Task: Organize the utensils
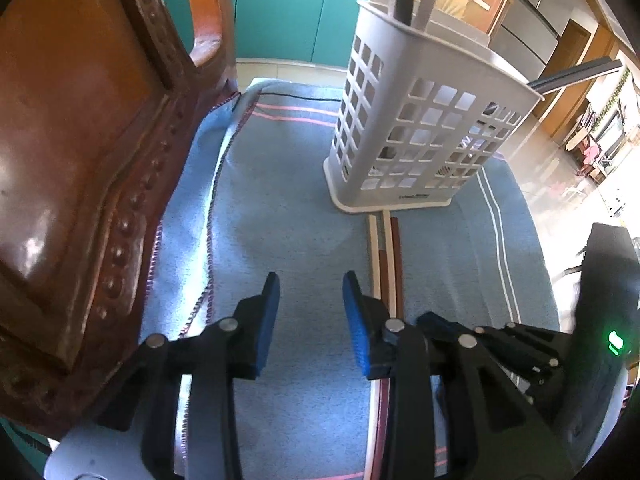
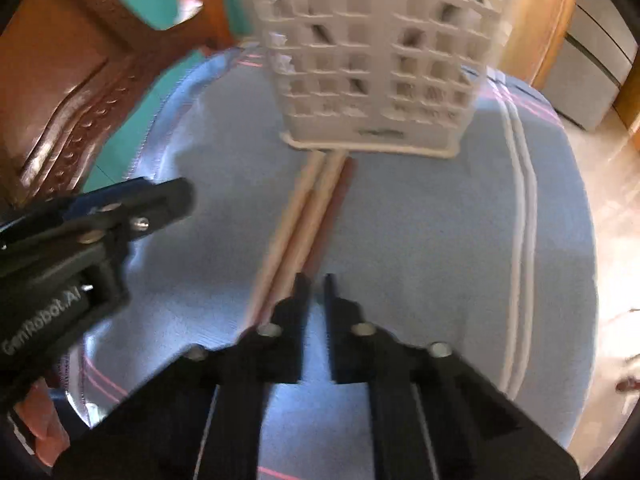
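Both tongs hover low over the blue cloth (image 1: 288, 208) on the bench, and neither holds anything. Left tongs (image 1: 310, 308) stand wide apart with bare cloth between the blue pads (image 1: 270, 320). The chopsticks (image 1: 385, 264) lie just right of its right pad and run straight ahead until their far ends meet the base of the white slotted holder (image 1: 420, 128). Right tongs (image 2: 316, 292) are narrowed to a slim gap. In that blurred view the chopsticks (image 2: 316, 208) pass just left of the gap and under the left finger; whether the finger touches them I cannot tell.

The step in hand looks like picking the sticks up for the holder, which already has handles poking out of its top. To do it well, the right tongs should widen, shift slightly left to straddle the whole bundle, and close across it. The sticks are thin and lie flat, so a shallow pinch may take only one or let them scissor apart.
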### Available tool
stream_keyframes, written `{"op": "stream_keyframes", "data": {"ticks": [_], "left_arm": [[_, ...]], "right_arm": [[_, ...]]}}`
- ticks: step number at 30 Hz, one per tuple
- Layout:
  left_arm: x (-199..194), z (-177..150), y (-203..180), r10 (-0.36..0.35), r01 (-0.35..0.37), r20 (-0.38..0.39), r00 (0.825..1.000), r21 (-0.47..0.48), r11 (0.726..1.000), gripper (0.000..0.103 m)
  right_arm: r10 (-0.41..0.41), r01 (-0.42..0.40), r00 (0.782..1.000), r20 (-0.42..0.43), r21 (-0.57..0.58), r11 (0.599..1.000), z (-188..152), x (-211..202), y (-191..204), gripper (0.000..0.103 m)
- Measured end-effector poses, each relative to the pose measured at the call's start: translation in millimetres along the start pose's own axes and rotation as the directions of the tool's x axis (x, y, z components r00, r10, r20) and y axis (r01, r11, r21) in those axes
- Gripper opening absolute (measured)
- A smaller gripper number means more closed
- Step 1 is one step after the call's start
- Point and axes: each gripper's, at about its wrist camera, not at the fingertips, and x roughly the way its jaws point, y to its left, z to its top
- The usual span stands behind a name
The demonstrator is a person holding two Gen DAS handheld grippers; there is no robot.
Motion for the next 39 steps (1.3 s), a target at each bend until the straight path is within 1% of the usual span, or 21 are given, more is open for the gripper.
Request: {"op": "stream_keyframes", "data": {"ticks": [1, 3, 4, 6, 8, 9, 10, 12, 14, 16, 18, 20, 22, 24, 27, 29, 31, 33, 35, 37, 39], "left_arm": [[1.4, -0.2, -1.3, 0.001, -0.001, -0.004, 1.0, 0.003, 1.0, 0.034], [2.5, -0.4, -2.6, 0.003, -0.003, -0.007, 1.0, 0.006, 1.0, 0.034], [2.5, -0.2, -2.3, 0.005, -0.005, -0.007, 1.0, 0.005, 1.0, 0.034], [1.0, 0.5, -1.0, 0.006, -0.006, -0.003, 1.0, -0.001, 1.0, 0.034], [-0.9, 1.3, 1.5, 0.009, -0.009, 0.005, 1.0, -0.012, 1.0, 0.037], [-1.7, 1.6, 3.1, 0.01, -0.01, 0.009, 1.0, -0.019, 1.0, 0.039], [-2.2, 2.0, 4.4, 0.01, -0.009, 0.011, 1.0, -0.024, 1.0, 0.039], [-3.1, 2.4, 6.3, 0.01, -0.01, 0.014, 1.0, -0.032, 0.999, 0.039], [-3.6, 2.7, 8.1, 0.012, -0.011, 0.017, 1.0, -0.037, 0.999, 0.039], [-3.3, 3.0, 10.0, 0.015, -0.015, 0.016, 1.0, -0.042, 0.999, 0.04], [-3.2, 3.5, 11.8, 0.016, -0.015, 0.015, 1.0, -0.048, 0.999, 0.04], [-2.7, 4.1, 14.1, 0.023, -0.022, 0.014, 1.0, -0.056, 0.998, 0.041], [-2.2, 4.8, 15.5, 0.021, -0.02, 0.013, 1.0, -0.059, 0.998, 0.041], [-2.0, 4.4, 14.9, 0.022, -0.021, 0.012, 1.0, -0.053, 0.998, 0.041], [0.0, 4.1, 12.4, 0.017, -0.017, 0.007, 1.0, -0.047, 0.999, 0.041], [1.7, 4.0, 9.7, 0.015, -0.015, 0.003, 1.0, -0.044, 0.999, 0.041], [4.0, 3.7, 5.5, 0.01, -0.01, -0.002, 1.0, -0.039, 0.999, 0.041], [6.1, 3.2, -0.2, 0.005, -0.005, -0.007, 1.0, -0.031, 1.0, 0.042], [7.6, 2.7, -6.3, -0.002, 0.002, -0.01, 1.0, -0.02, 1.0, 0.043], [8.6, 2.5, -12.6, -0.007, 0.007, -0.012, 1.0, -0.012, 1.0, 0.044], [9.9, 2.6, -17.7, -0.01, 0.01, -0.014, 1.0, -0.007, 1.0, 0.045]], "right_arm": [[0.024, -0.024, 1.0, -0.003, 0.028, 0.999, -0.2, 1.4, -9.1, 0.0], [0.06, -0.06, 0.998, -0.005, 0.043, 0.997, -2.7, 1.2, -18.4, 0.0], [0.073, -0.073, 0.997, 0.004, 0.054, 0.996, -2.9, -0.1, -22.5, 0.0], [0.126, -0.128, 0.991, 0.034, 0.082, 0.988, -1.7, -1.6, -29.2, 0.001], [0.173, -0.175, 0.984, 0.032, 0.09, 0.98, -0.9, -0.5, -28.6, 0.005], [0.18, -0.183, 0.983, 0.035, 0.084, 0.98, -1.1, -0.1, -24.9, 0.012], [0.173, -0.175, 0.984, 0.039, 0.074, 0.982, -1.8, -0.9, -21.1, 0.024], [0.115, -0.117, 0.992, 0.053, 0.027, 0.993, -0.8, 2.9, -4.4, 0.037], [0.057, -0.057, 0.997, 0.059, -0.005, 0.998, -5.9, 8.8, 7.1, 0.04], [0.056, -0.056, 0.996, 0.075, -0.005, 0.998, -2.8, 10.5, 13.7, 0.048], [0.017, -0.014, 0.996, 0.087, -0.04, 0.999, -3.3, 15.5, 25.0, 0.049], [-0.014, 0.019, 0.995, 0.102, -0.048, 0.999, -2.5, 23.0, 35.5, 0.049], [-0.038, 0.042, 0.994, 0.102, -0.039, 0.998, -2.7, 24.8, 37.7, 0.04], [-0.035, 0.036, 0.995, 0.092, -0.008, 0.999, 0.0, 20.8, 31.4, 0.03], [-0.011, 0.008, 0.998, 0.058, 0.052, 0.999, -2.5, 15.6, 14.2, 0.025], [0.003, -0.006, 0.999, 0.04, 0.086, 0.996, -5.9, 13.5, 3.9, 0.024], [0.026, -0.029, 0.999, 0.025, 0.132, 0.991, -10.1, 10.8, -8.3, 0.024], [0.074, -0.074, 0.997, 0.008, 0.207, 0.976, -16.7, 7.3, -26.9, 0.024], [0.129, -0.127, 0.992, 0.009, 0.255, 0.958, -23.8, -0.3, -42.8, 0.024], [0.183, -0.18, 0.983, 0.015, 0.273, 0.945, -28.6, -7.3, -46.0, 0.024], [0.223, -0.222, 0.974, 0.029, 0.274, 0.936, -32.6, -12.0, -52.8, 0.02]]}}
